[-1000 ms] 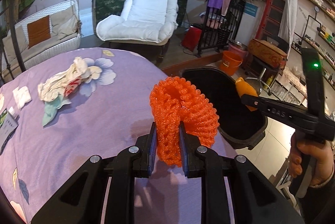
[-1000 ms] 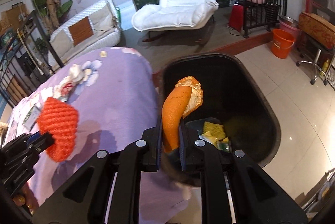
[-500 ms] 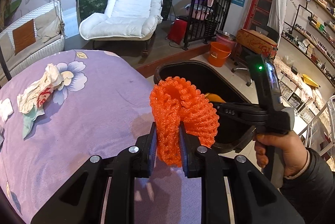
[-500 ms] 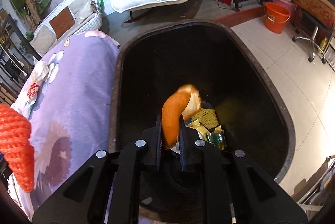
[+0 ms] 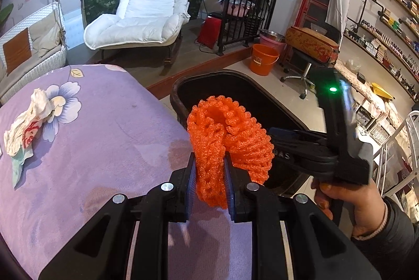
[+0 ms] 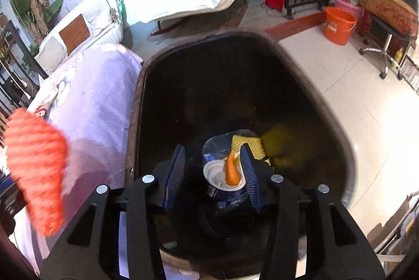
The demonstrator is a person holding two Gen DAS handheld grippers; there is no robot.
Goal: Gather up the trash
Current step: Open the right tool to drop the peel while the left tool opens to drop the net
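Foam netting (image 5: 227, 141) is sitting clamped in the left gripper (image 5: 208, 183), just left of the bin (image 5: 180, 96), while the right gripper (image 6: 213, 172) is opening, peel (image 6: 231, 168) dropping free.

The orange foam net (image 6: 35, 167) is blurred and cut by the right wrist view's left edge; the bin's (image 6: 136, 107) depths stay too dark to read.

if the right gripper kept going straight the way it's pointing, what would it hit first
Probably the trash at the bottom of the black bin: the orange peel on a white cup lid, right between its opening jaws. Depth is hard to judge.
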